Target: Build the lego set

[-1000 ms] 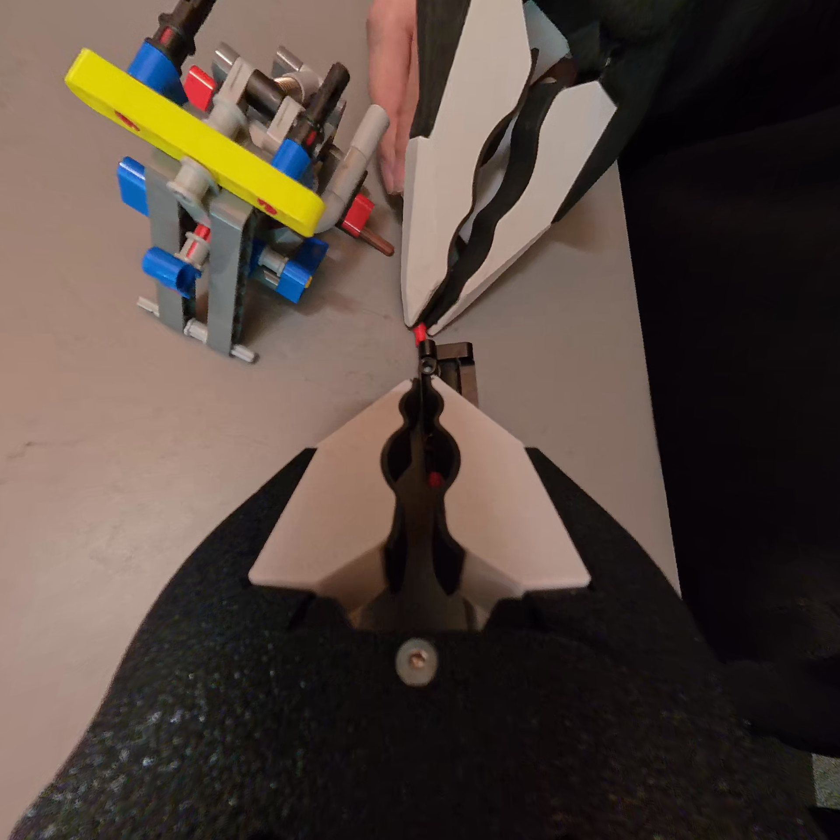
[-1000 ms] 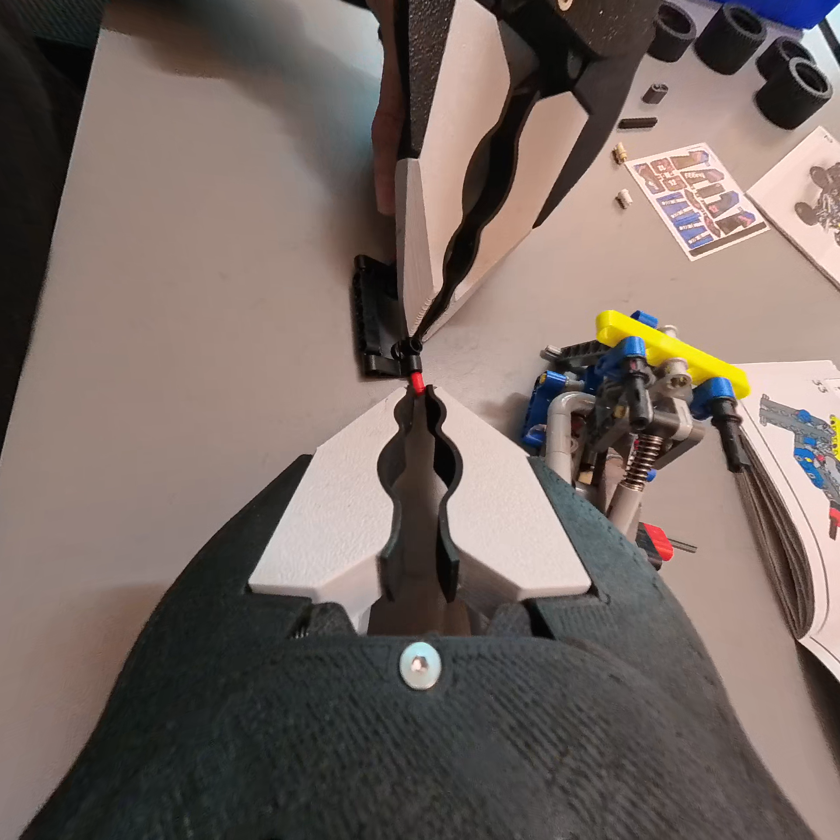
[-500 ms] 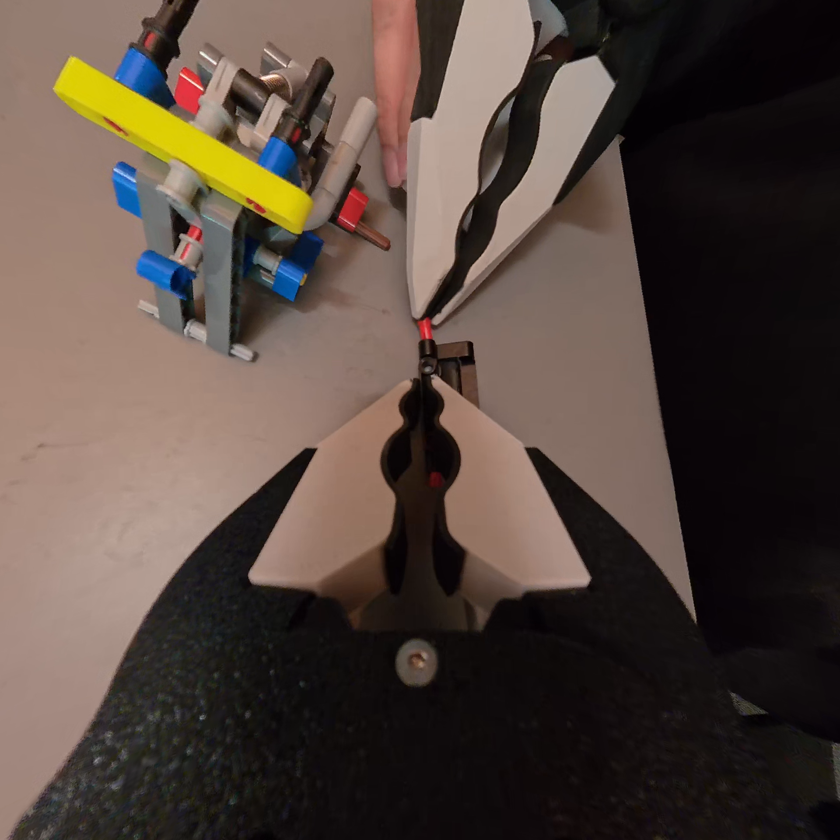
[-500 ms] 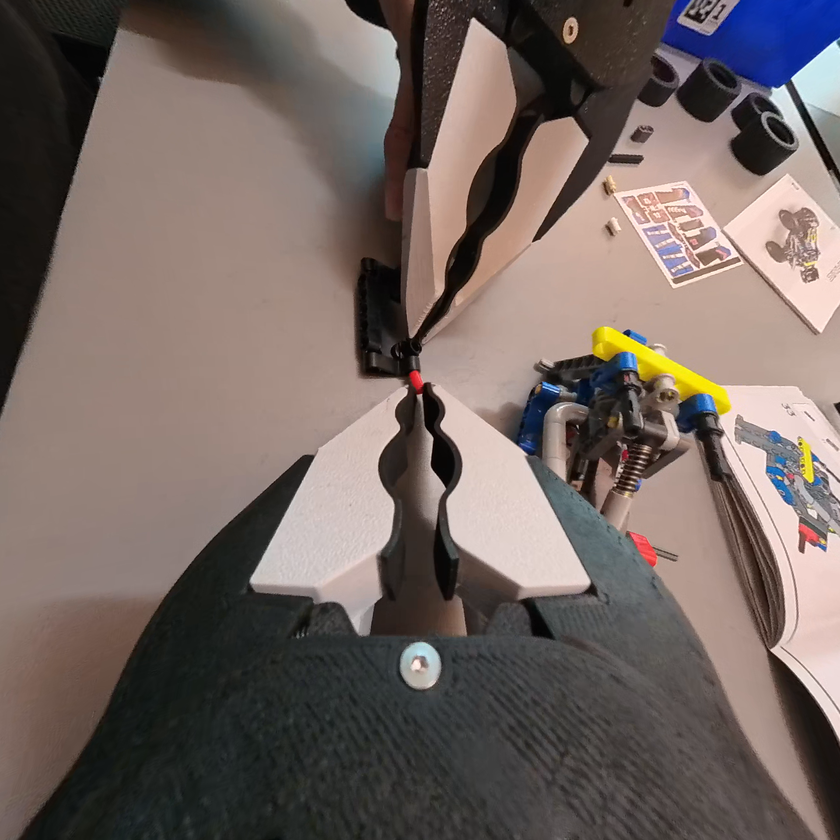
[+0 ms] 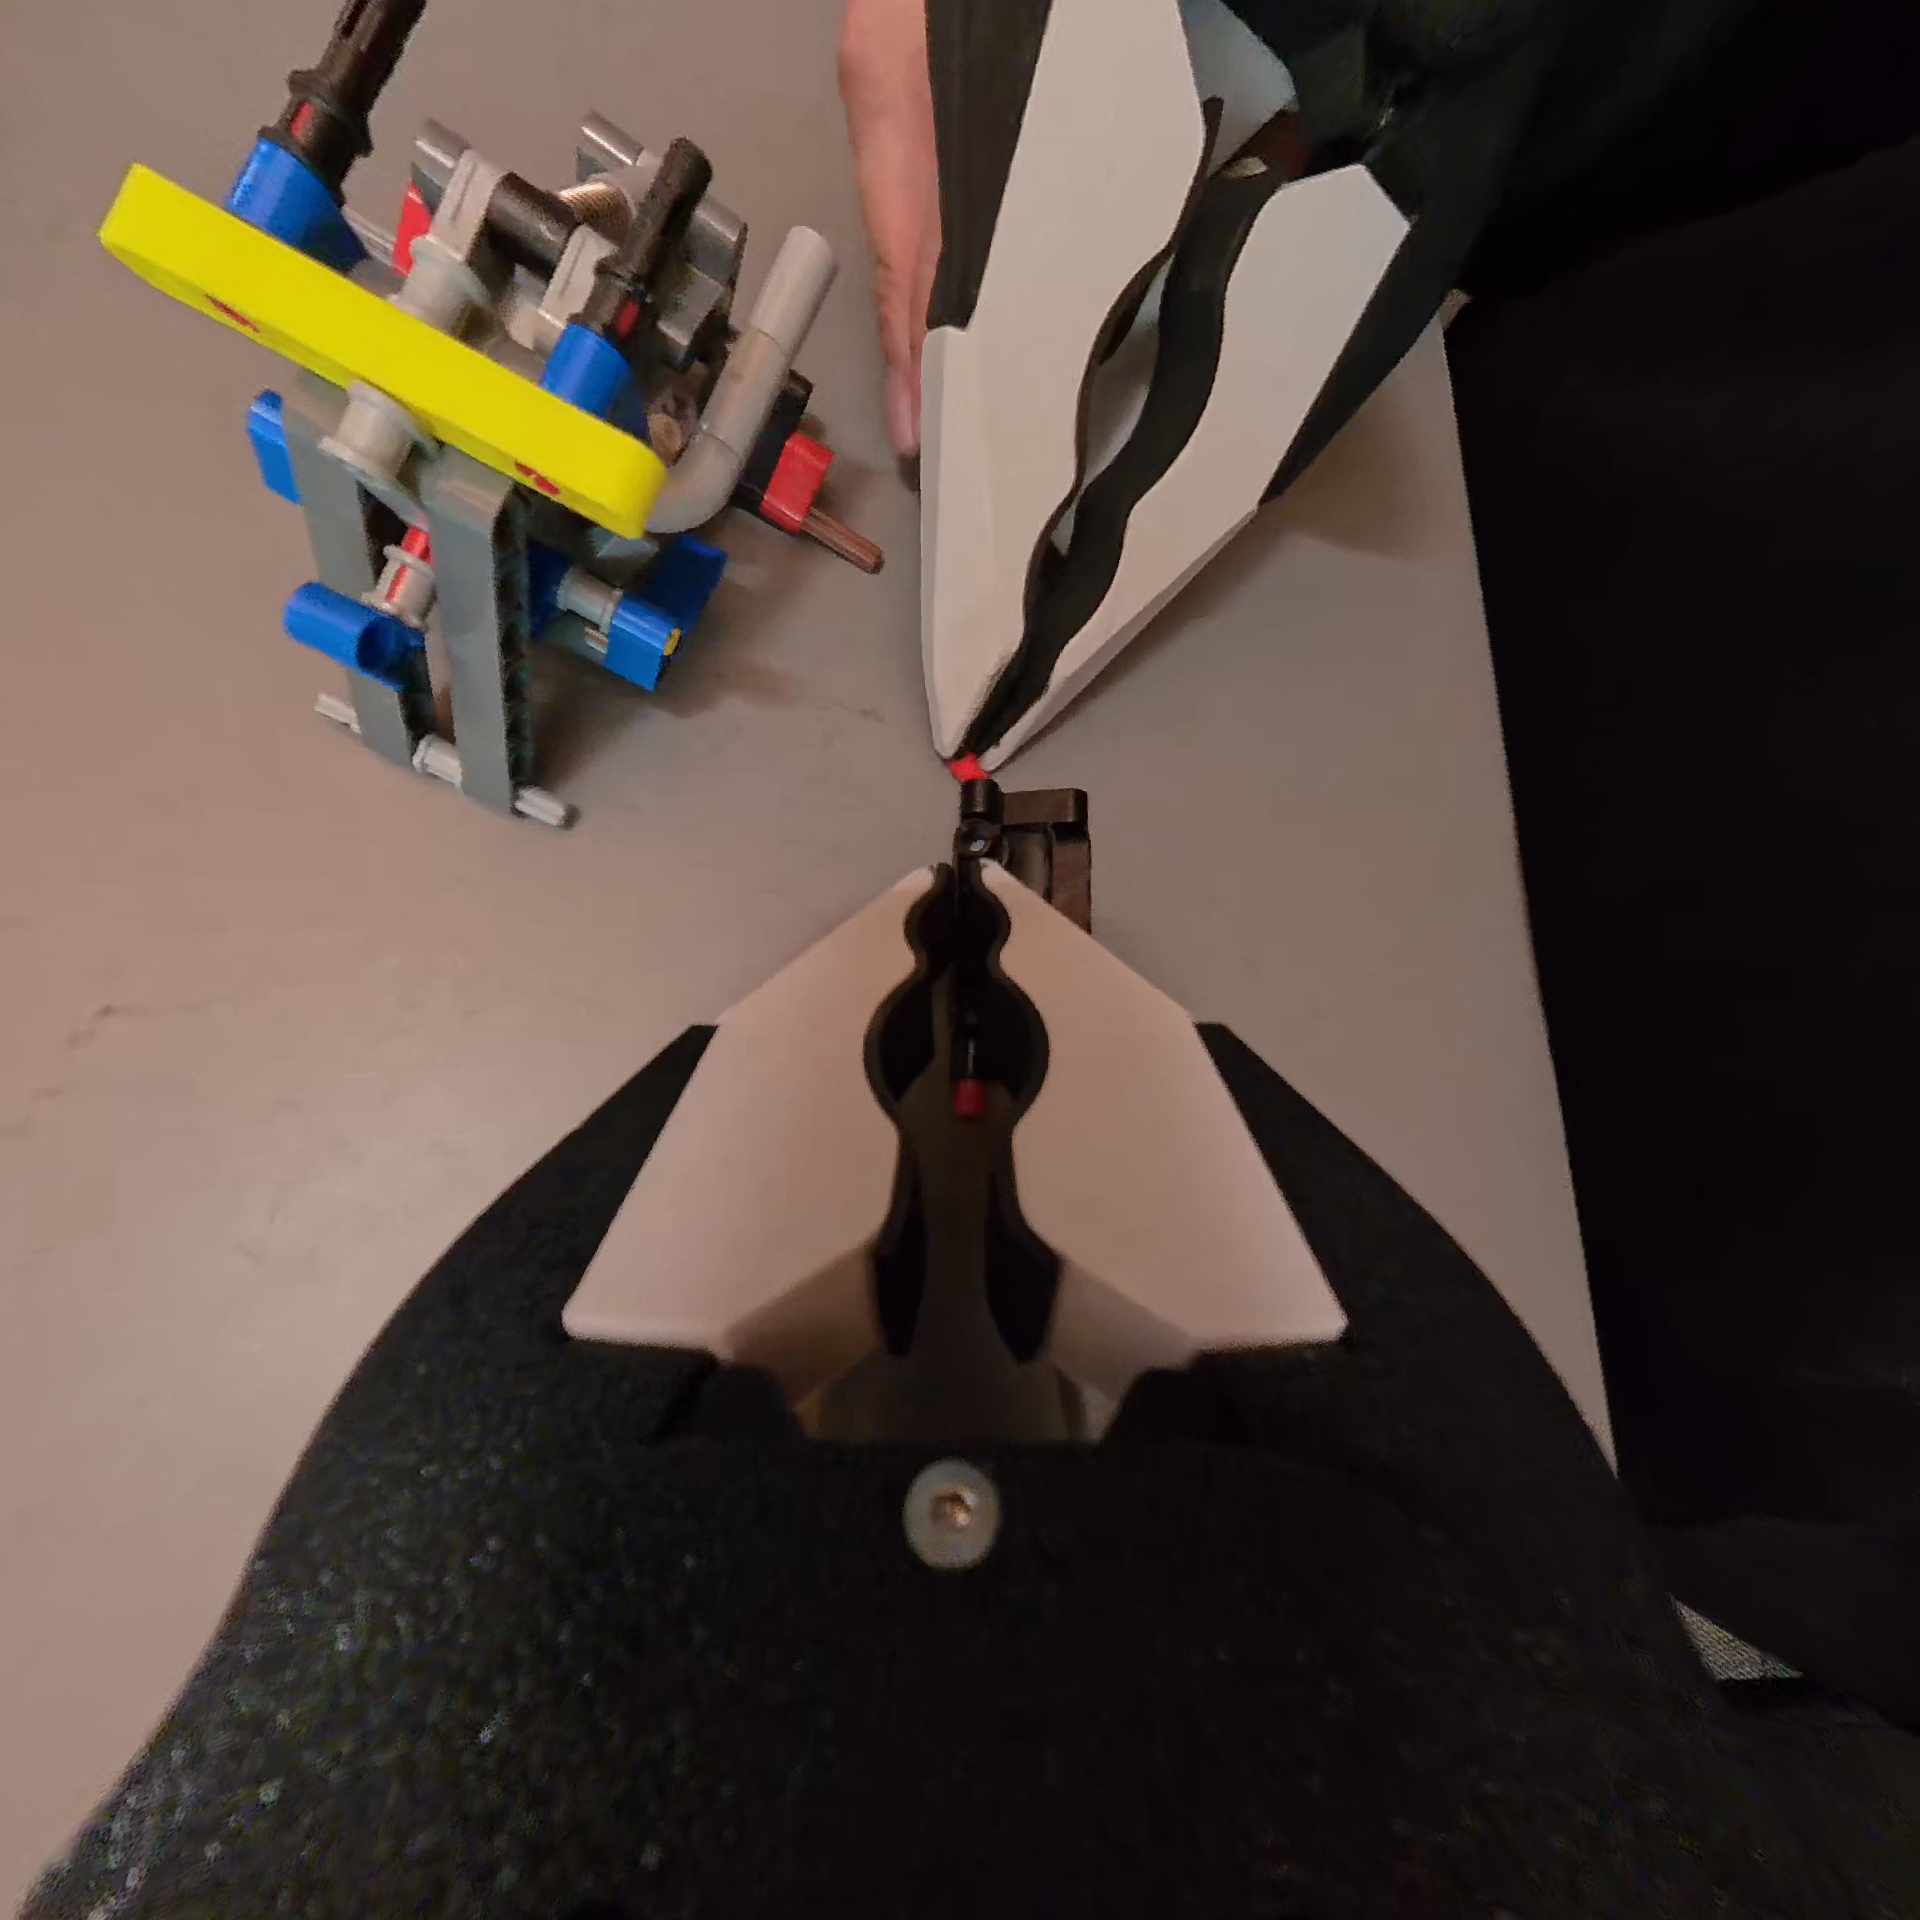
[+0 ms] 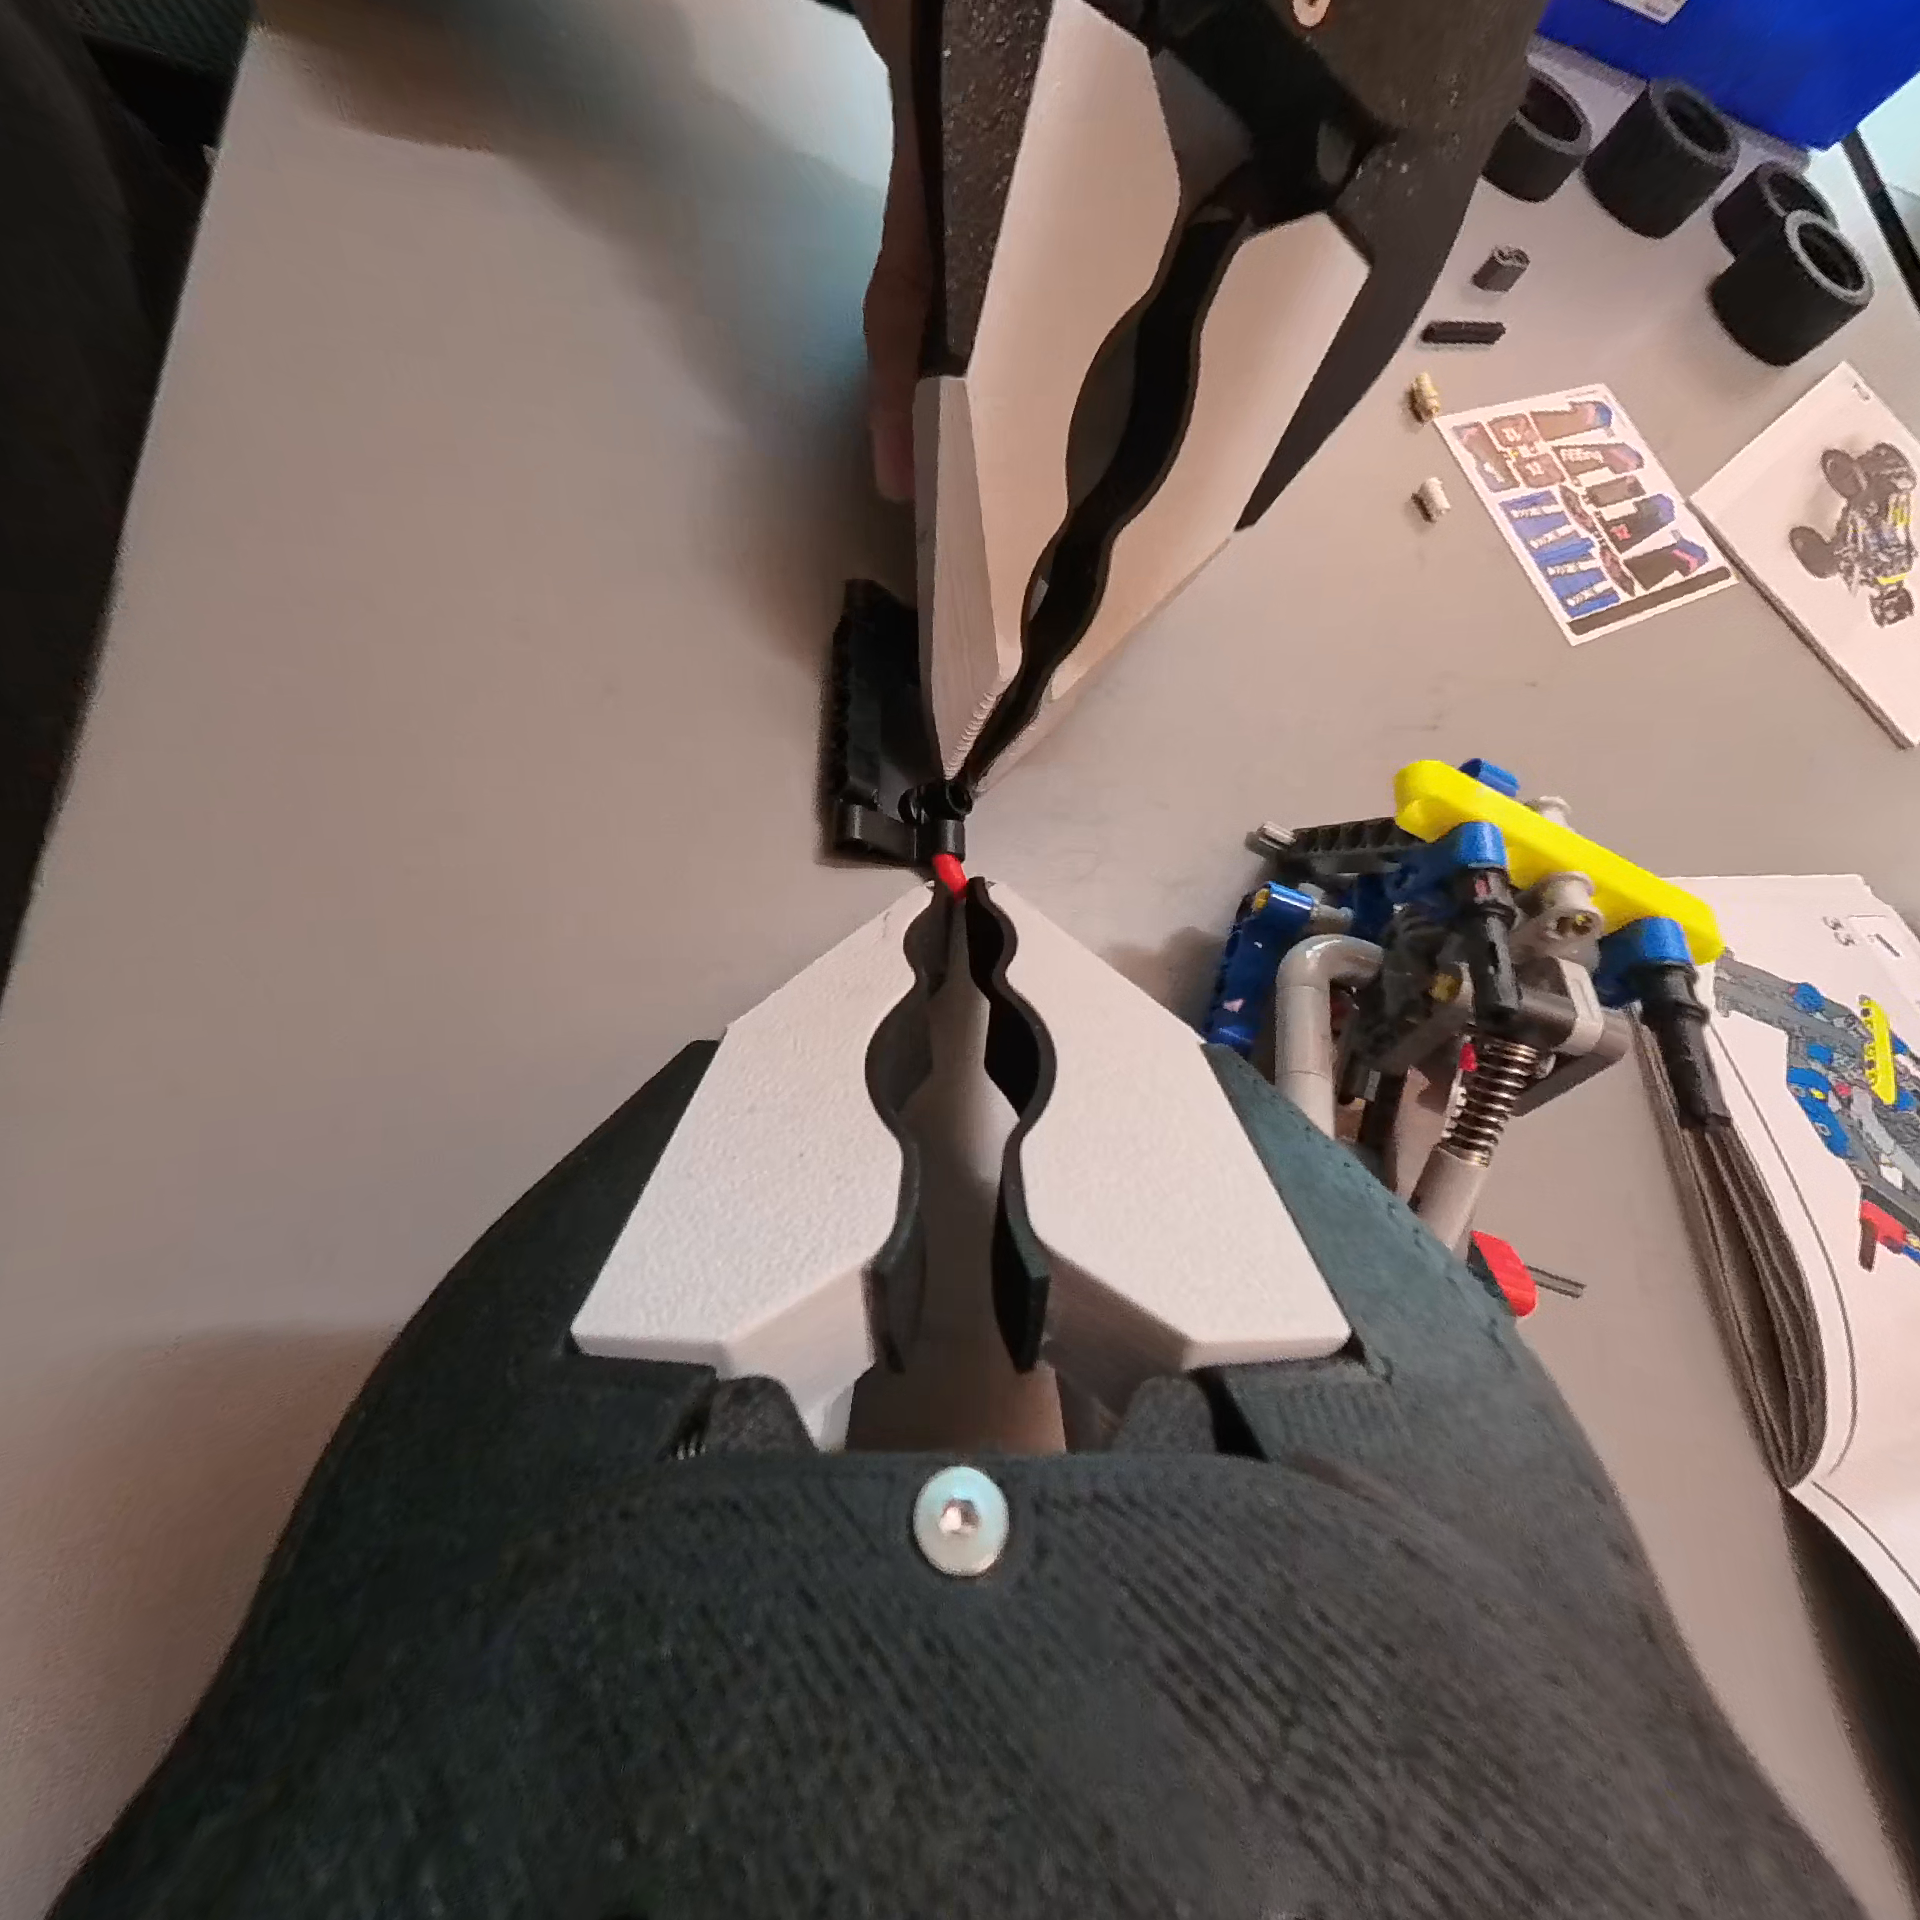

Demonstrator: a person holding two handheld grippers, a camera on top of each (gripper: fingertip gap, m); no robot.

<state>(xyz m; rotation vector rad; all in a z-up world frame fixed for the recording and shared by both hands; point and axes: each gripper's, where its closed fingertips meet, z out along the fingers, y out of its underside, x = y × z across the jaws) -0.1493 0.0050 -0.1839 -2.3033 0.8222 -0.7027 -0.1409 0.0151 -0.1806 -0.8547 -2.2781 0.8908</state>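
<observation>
Table [image 6: 436,644]: a grey top filled both views, its edge running down the right of the left wrist view.
Toy build [image 5: 457,436]: a half-made model with a yellow bar stood upper left in the left wrist view, and right of centre in the right wrist view; apart from both claws.
Papers: a booklet [image 6: 1849,1226] and a sticker sheet [image 6: 1579,509] lay at the right edge.
Container: a blue bin [image 6: 1714,62] showed upper right, its contents hidden; black tyres [image 6: 1662,156] sat beside it.
Left gripper [image 5: 961,868]: pressed together, pinching a thin black rod piece [image 5: 977,821].
Right gripper [image 6: 956,894]: pressed together on a red pin [image 6: 948,869], whose other end met the rod piece's black tip.
Black frame piece [image 6: 868,717]: flat on the table under the tips.
</observation>
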